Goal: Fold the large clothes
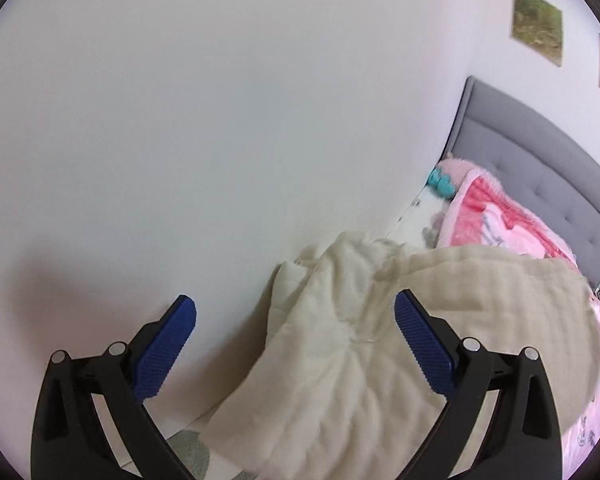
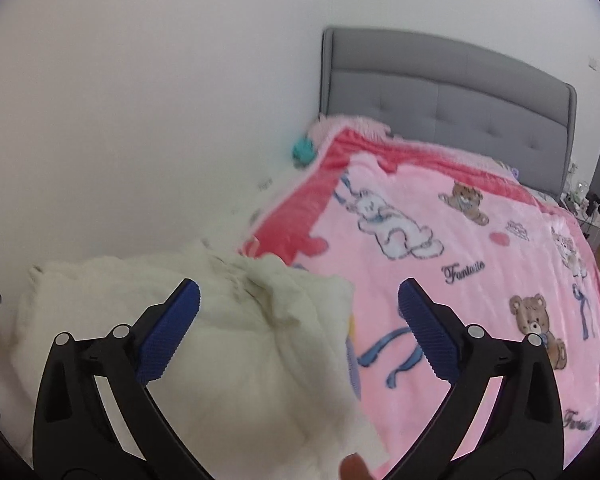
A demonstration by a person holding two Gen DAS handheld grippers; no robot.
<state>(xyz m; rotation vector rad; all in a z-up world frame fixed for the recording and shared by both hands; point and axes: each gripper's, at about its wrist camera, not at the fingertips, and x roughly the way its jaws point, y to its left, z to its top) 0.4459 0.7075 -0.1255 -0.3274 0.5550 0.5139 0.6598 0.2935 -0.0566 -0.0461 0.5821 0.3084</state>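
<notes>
A cream fleece garment (image 1: 340, 340) lies rumpled and partly folded on the bed against the white wall. In the right wrist view the same cream garment (image 2: 220, 340) covers the bed's near left part. My left gripper (image 1: 296, 312) hangs above it, jaws wide open, nothing between the blue pads (image 1: 424, 348). My right gripper (image 2: 300, 296) is also open above the garment's right edge, with nothing held between its blue pads (image 2: 168, 332).
A pink cartoon blanket (image 2: 460, 260) covers the bed. A grey padded headboard (image 2: 440, 92) stands at the far end. Pink and teal plush items (image 1: 448, 180) lie by the wall. A cluttered nightstand (image 2: 588, 204) is at far right. A fingertip (image 2: 354, 466) shows at the bottom edge.
</notes>
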